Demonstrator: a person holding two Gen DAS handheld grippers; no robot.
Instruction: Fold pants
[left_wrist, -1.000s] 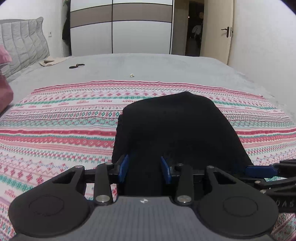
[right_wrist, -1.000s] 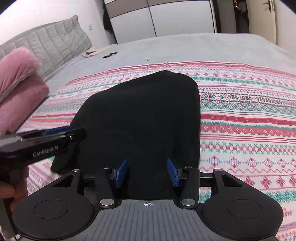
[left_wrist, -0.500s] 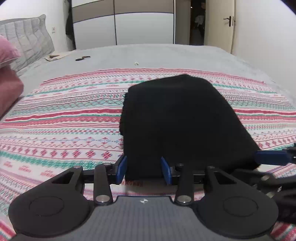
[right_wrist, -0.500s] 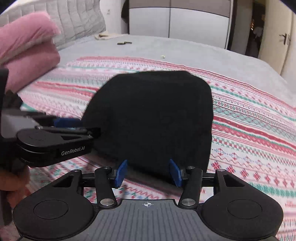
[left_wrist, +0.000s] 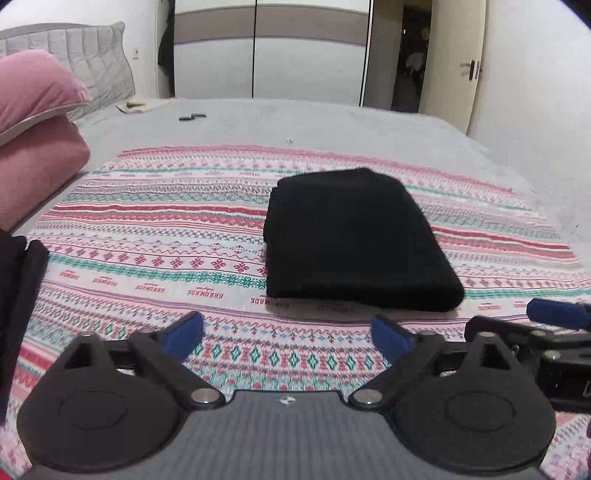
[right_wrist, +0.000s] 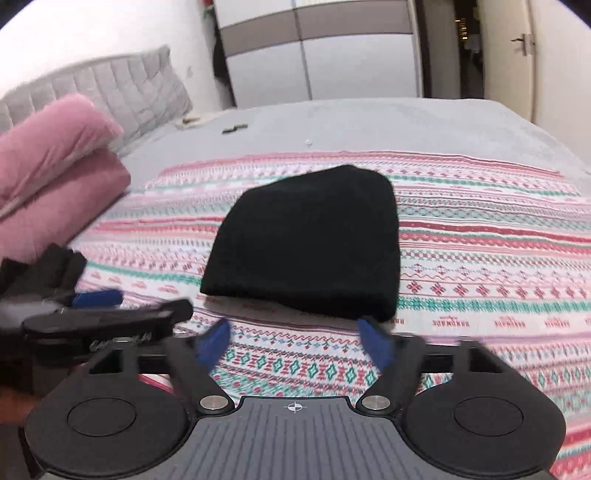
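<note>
The black pants (left_wrist: 354, 240) lie folded into a compact rectangle on the patterned blanket (left_wrist: 155, 254); they also show in the right wrist view (right_wrist: 310, 243). My left gripper (left_wrist: 288, 332) is open and empty, a short way in front of the pants' near edge. My right gripper (right_wrist: 295, 341) is open and empty, just short of the pants' near edge. Each gripper shows at the side of the other's view: the right one (left_wrist: 554, 317), the left one (right_wrist: 99, 299).
The blanket (right_wrist: 480, 258) lies on a grey bed (left_wrist: 332, 125). Pink pillows (left_wrist: 33, 140) are stacked at the left. A small dark object (left_wrist: 192, 117) and a beige item (left_wrist: 138, 106) lie far back. A wardrobe and an open door stand behind.
Both grippers opened wide, let go of the pants and drew back from them. The folded pants now lie free on the blanket.
</note>
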